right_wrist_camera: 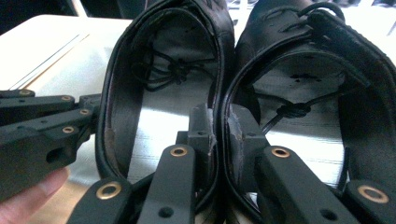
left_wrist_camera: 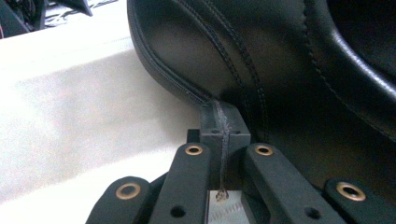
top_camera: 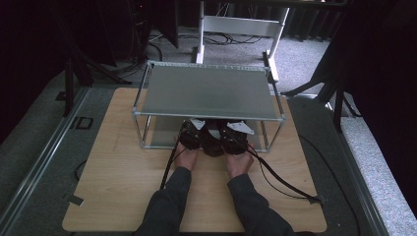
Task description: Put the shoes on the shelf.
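A pair of black leather shoes (top_camera: 212, 145) sits at the front of the rack's lower shelf (top_camera: 160, 132), under the top shelf (top_camera: 206, 91). In the right gripper view the two shoes stand side by side, openings facing me: left shoe (right_wrist_camera: 163, 93), right shoe (right_wrist_camera: 317, 93). My right gripper (right_wrist_camera: 219, 126) is shut on their two touching inner walls, one jaw inside each shoe. My left gripper (left_wrist_camera: 223, 126) is shut on the thin stitched rim of the left shoe (left_wrist_camera: 280, 70), at its outer side. Both hands hold the left gripper (top_camera: 189, 137) and the right gripper (top_camera: 235, 137) close together.
The metal two-tier rack stands on a wooden table (top_camera: 123, 172). Its front posts (top_camera: 143, 130) flank the hands. Black cables (top_camera: 280, 179) trail from the grippers across the table. A white desk frame (top_camera: 241, 24) stands on the carpet behind.
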Tool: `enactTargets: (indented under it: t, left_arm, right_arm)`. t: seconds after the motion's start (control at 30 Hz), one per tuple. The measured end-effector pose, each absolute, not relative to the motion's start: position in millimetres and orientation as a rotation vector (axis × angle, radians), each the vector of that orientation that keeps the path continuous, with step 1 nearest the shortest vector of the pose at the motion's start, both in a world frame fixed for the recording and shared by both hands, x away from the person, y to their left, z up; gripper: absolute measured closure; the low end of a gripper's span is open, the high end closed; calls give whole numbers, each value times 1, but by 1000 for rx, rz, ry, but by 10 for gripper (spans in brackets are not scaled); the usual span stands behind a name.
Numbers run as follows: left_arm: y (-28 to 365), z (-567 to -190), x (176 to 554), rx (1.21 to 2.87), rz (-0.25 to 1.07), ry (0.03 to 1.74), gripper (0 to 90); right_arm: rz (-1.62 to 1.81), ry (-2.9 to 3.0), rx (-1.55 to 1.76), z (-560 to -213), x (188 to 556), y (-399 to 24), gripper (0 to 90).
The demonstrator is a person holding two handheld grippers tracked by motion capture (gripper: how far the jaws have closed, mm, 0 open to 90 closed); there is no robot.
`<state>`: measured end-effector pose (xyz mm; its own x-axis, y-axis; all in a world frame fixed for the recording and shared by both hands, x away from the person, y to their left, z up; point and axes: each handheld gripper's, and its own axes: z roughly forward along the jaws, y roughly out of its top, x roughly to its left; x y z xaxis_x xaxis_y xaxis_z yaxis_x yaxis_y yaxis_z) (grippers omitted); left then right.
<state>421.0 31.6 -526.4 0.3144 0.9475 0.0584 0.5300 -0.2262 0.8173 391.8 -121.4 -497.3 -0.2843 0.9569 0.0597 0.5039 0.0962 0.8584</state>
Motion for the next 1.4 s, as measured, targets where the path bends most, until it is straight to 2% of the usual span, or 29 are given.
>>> enactTargets:
  t: [0.17, 0.27, 0.33, 0.5, 0.67, 0.87, 1.07, 1.23, 1.27, 1.4]
  left_arm:
    - [29, -527, 425, 1882, 751, 1294, 900]
    - [28, -529, 428, 1886, 736, 1299, 900]
    - [25, -539, 430, 1916, 735, 1322, 900]
    - [29, -543, 430, 1928, 694, 1326, 899]
    - [31, -543, 430, 1925, 674, 1319, 897]
    - [38, -541, 425, 1882, 605, 1321, 882]
    - [40, -540, 413, 1900, 585, 1265, 868]
    - [40, -541, 411, 1904, 578, 1257, 868]
    - [40, -541, 411, 1905, 572, 1250, 868]
    - [42, -541, 411, 1898, 583, 1258, 869]
  right_arm:
    - [1107, 1814, 1455, -498, 397, -122, 797]
    - [1097, 1800, 1439, -497, 406, -127, 757]
    - [1116, 1823, 1382, -497, 408, -128, 649]
    - [1142, 1777, 1305, -497, 399, -127, 504]
    - [1208, 1796, 1113, -485, 375, -133, 430]
    - [1175, 1771, 1046, -487, 347, -166, 419]
    - [1105, 1919, 1151, -519, 345, -206, 433]
    - [1094, 2068, 1262, -536, 361, -207, 459]
    - [1091, 2039, 1259, -536, 360, -206, 494]
    - [1078, 2034, 1272, -534, 360, -203, 530]
